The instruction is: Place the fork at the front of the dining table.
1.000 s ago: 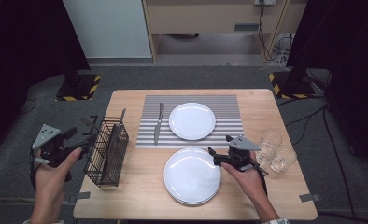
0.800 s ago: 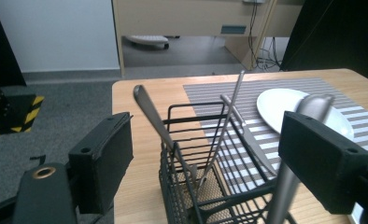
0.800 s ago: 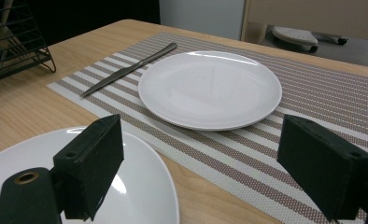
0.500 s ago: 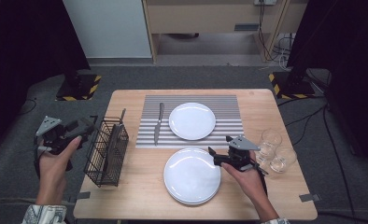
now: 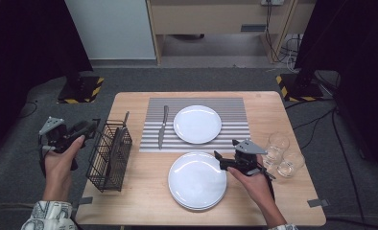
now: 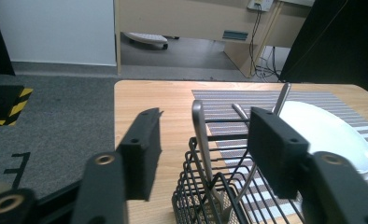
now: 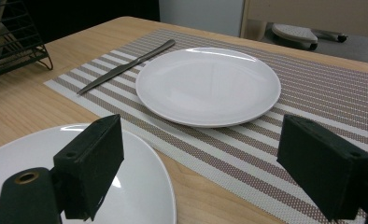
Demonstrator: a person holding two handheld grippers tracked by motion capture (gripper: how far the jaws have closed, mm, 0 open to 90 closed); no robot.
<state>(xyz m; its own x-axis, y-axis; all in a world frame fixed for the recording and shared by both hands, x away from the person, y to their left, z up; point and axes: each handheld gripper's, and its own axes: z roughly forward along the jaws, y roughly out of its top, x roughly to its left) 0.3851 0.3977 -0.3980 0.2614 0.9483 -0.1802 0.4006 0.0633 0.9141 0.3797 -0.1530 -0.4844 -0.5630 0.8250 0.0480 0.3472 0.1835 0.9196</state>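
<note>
no brand or writing can be read on anything. the left gripper [image 5: 88, 128] has moved in toward the wire basket [image 5: 109, 155] at the table's left edge, its jaws just closing to a half-wide gap with cutlery handles [image 6: 199, 135] between them, untouched. the right gripper [image 5: 219, 159] stays beside the near plate [image 5: 197, 181], jaws wide and empty. the knife [image 5: 162, 125] lies on the striped mat [image 5: 235, 120].

I saw a wooden table [image 5: 144, 196] carrying a striped placemat [image 5: 235, 122] at the far middle. A wire basket [image 5: 109, 155] stood left, a plate stack [image 5: 196, 181] near, glasses [image 5: 284, 154] right.
</note>
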